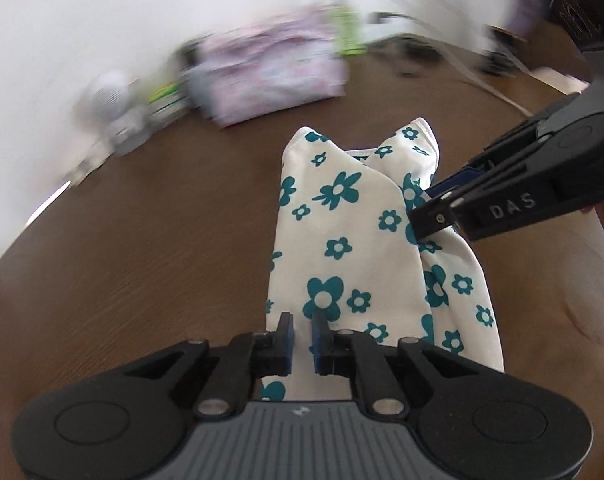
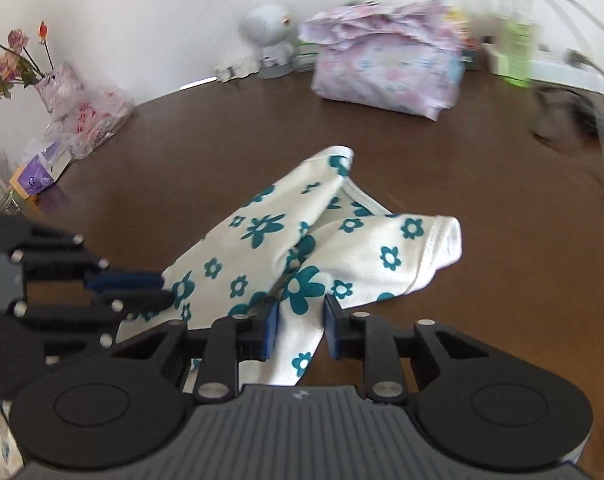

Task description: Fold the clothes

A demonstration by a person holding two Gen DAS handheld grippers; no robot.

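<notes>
Garment: white top with teal flowers (image 1: 342, 240) lies partly folded on the brown table (image 1: 142, 240), sleeves pointing to the far side.
Left gripper (image 1: 301, 334): I see it tilted down over the near edge of the cloth — jaws narrow, fabric between the blue pads; whether they pinch it I cannot tell.
Right gripper (image 2: 301, 330): angled down at the garment's near right hem — jaws narrow, a fold of cloth between them, the pads not clearly pressing it.
Far side: pink patterned bundle (image 2: 386, 76) near the wall, well apart from the garment.
Far left: vase of flowers (image 2: 42, 76).
</notes>
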